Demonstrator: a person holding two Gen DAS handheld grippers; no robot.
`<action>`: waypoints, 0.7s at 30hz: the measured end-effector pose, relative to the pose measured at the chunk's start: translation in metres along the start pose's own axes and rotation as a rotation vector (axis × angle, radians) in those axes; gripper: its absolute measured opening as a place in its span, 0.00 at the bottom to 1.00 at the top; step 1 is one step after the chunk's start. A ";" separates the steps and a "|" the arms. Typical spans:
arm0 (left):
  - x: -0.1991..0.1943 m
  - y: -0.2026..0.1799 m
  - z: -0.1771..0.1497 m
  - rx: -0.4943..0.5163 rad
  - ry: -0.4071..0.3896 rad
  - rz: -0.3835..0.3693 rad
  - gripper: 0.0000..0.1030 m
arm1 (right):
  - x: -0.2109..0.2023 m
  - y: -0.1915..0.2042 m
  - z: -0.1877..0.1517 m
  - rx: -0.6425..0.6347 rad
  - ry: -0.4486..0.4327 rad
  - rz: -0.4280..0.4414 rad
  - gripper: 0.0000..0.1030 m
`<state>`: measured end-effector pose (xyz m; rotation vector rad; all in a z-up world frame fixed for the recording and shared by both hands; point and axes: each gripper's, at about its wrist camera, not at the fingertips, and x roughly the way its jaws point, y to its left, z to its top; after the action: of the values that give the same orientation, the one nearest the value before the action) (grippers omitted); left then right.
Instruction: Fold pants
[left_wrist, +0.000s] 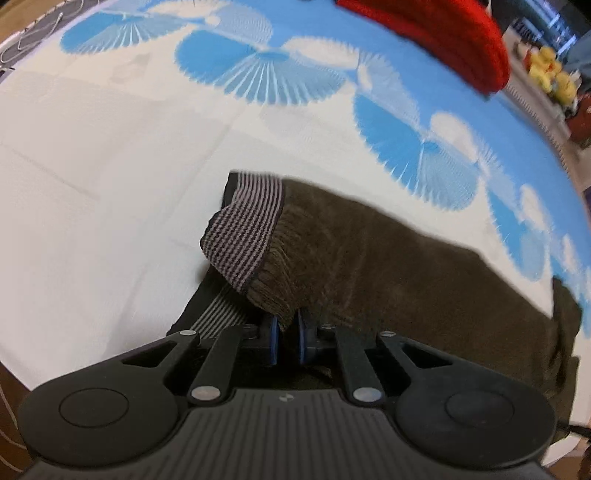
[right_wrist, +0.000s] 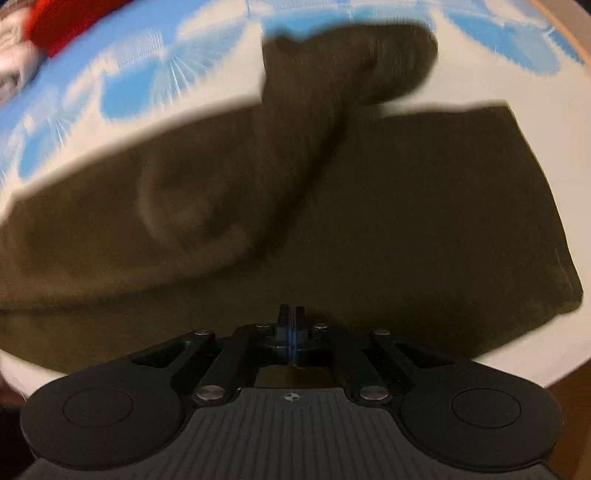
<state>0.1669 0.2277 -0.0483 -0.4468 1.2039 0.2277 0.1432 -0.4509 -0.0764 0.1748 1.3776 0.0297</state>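
Dark olive-brown pants (left_wrist: 406, 266) lie on a white and blue patterned cloth (left_wrist: 110, 166). Their striped grey waistband (left_wrist: 243, 229) is turned up in the left wrist view. My left gripper (left_wrist: 287, 325) is shut on a bunch of the pants fabric just below the waistband. In the right wrist view the pants (right_wrist: 406, 206) spread wide, with one leg (right_wrist: 343, 70) folded over and reaching away. My right gripper (right_wrist: 291, 314) has its jaws pressed together over the near edge of the pants; whether fabric is between them is hidden. The view is blurred.
A red garment (left_wrist: 443, 40) lies at the far right of the cloth and shows in the right wrist view (right_wrist: 62, 22) at the top left. Yellow objects (left_wrist: 550, 74) sit beyond the cloth edge. A wooden floor (right_wrist: 576, 417) shows at the lower right.
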 end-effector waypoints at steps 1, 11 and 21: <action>0.002 0.001 0.000 -0.007 0.006 0.000 0.11 | -0.005 -0.006 0.001 0.011 -0.035 0.002 0.04; 0.021 -0.003 0.006 -0.092 0.069 -0.044 0.47 | -0.025 0.025 0.059 -0.066 -0.432 -0.027 0.38; 0.039 -0.016 0.011 -0.045 0.098 0.023 0.44 | 0.059 0.090 0.094 -0.343 -0.280 -0.274 0.37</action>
<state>0.1963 0.2165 -0.0778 -0.4883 1.3019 0.2555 0.2541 -0.3646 -0.1043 -0.2882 1.0872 0.0121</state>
